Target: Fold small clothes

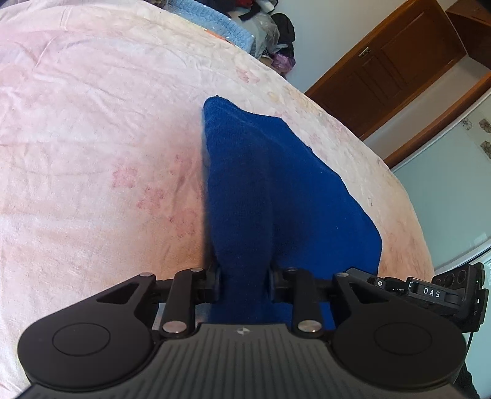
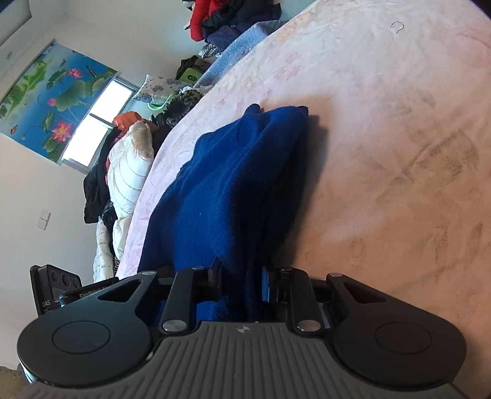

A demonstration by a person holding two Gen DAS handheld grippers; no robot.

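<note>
garment: blue knit garment [image 1: 276,184], deep royal blue, soft fuzzy weave, bunched lengthwise with long folds running away from both cameras
garment location: on the pink bedspread [image 1: 92,138], near its edge in the left wrist view; far end lies on the bedspread, near end gathered up into both grippers
garment shape: left wrist view shows it tapering to a narrow corner at the far end; right wrist view shows a thicker rolled mass [image 2: 245,172] with a dark shadow along its right side
left gripper: left gripper [image 1: 245,282] jaws narrowed and clamped on a gathered strip of the blue fabric; cloth fills the gap between the pads
right gripper: right gripper [image 2: 241,282] jaws narrowed, pinching a bunch of the same fabric; cloth packed between the pads and spilling over the left one
surface: bedspread pale pink with faint floral print, lightly wrinkled
background left view: wooden door [image 1: 383,67], blue blanket [image 1: 214,21] at far bed edge
background right view: lotus wall picture [image 2: 52,95], window [image 2: 95,129], pile of clothes [image 2: 122,172] beside the bed
</note>
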